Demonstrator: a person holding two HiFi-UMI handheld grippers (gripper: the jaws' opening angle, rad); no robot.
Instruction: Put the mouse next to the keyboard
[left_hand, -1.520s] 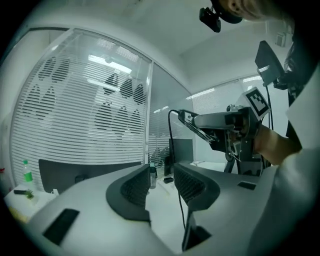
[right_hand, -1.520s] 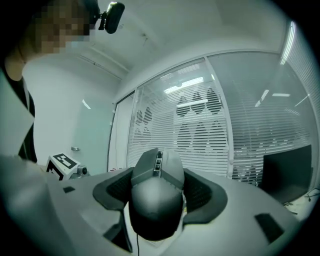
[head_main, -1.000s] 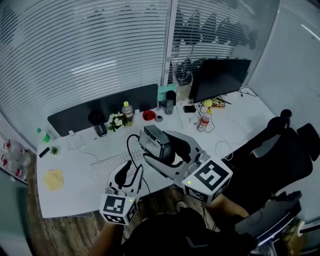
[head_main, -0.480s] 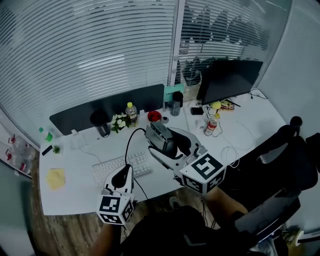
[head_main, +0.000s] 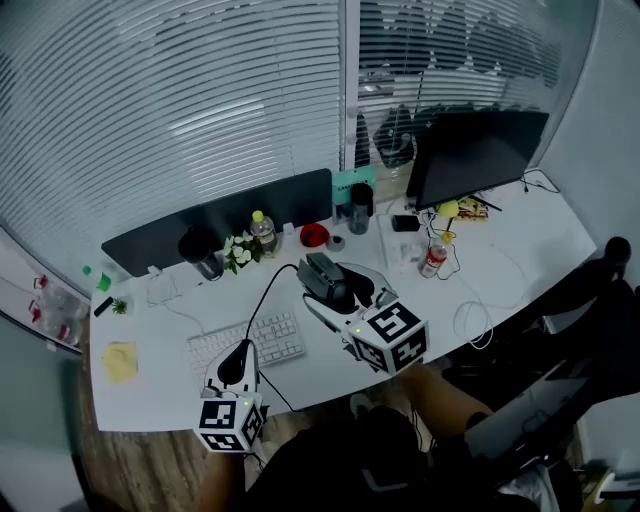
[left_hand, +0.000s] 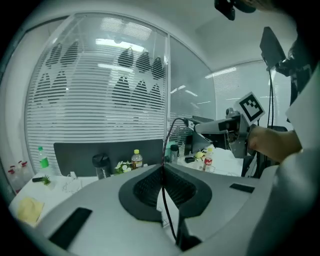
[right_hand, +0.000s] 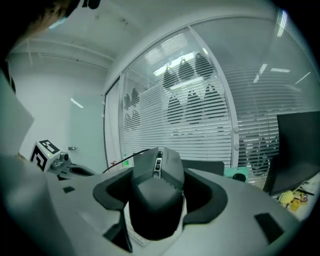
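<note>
Both tongs have come down toward the desk (head_main: 150, 385) since a second ago, and my left tongs (left_hand: 162, 185), gaping then, are now clenched on the mouse's thin black cable (left_hand: 167, 145). The mouse (head_main: 322, 278) itself sits gripped in my right tongs (right_hand: 157, 200), pads pressing its flanks, scroll wheel facing away from me. From above it shows just past the right end of the white keyboard (head_main: 245, 342), and I judge it not yet set on the desk. So I am in the carrying step, close to placing. Next I need to lower the mouse flat onto the bare desk beside the keyboard's right edge, keep the cable slack and clear of the keys, then let go with both. No brand on the mouse can be read. Only the square markers on my cubes are legible, and the label on the red-wrapped bottle (head_main: 432, 260) is too small to read.
</note>
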